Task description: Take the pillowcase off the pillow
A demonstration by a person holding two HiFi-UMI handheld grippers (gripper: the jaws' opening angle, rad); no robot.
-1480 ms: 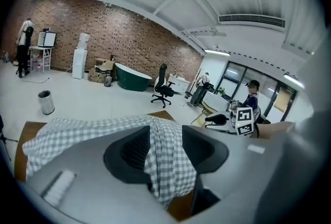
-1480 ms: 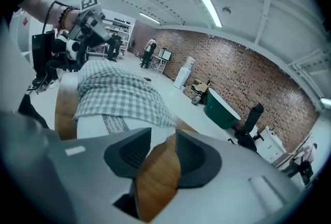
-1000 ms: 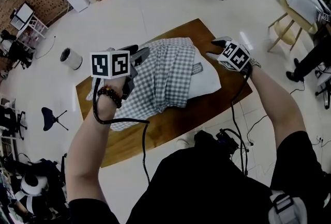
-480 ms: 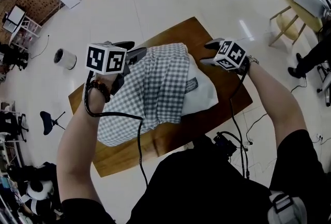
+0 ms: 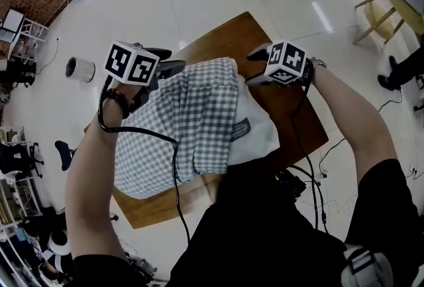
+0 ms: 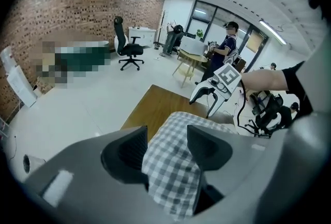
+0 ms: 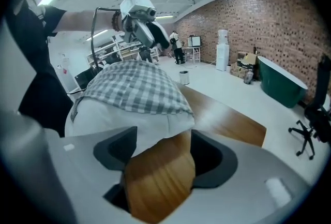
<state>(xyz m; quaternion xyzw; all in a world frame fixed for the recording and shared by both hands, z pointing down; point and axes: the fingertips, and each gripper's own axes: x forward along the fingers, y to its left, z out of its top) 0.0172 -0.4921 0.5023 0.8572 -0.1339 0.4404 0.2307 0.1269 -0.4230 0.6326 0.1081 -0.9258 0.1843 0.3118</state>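
Note checked pillowcase [image 5: 192, 113] over most of pillow [image 5: 260, 128], on tabletop [image 5: 225, 34]. Left tongs [image 5: 165, 60] at pillow's far edge: just opening, wide, loose check cloth between, unclamped, probably to bite the hem. Right tongs [image 5: 255, 67] by pillow's bare corner: just opening, empty, probably to pin it

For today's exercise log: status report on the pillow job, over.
Left hand-held gripper: jaws just opening, pillowcase between, ungripped. Right hand-held gripper: jaws just opening, empty, bare corner of pillow at tips. Pillowcase mostly on. Nothing in the way.

lab office, brick wall [image 6: 67, 11], swivel chair [image 6: 128, 44]
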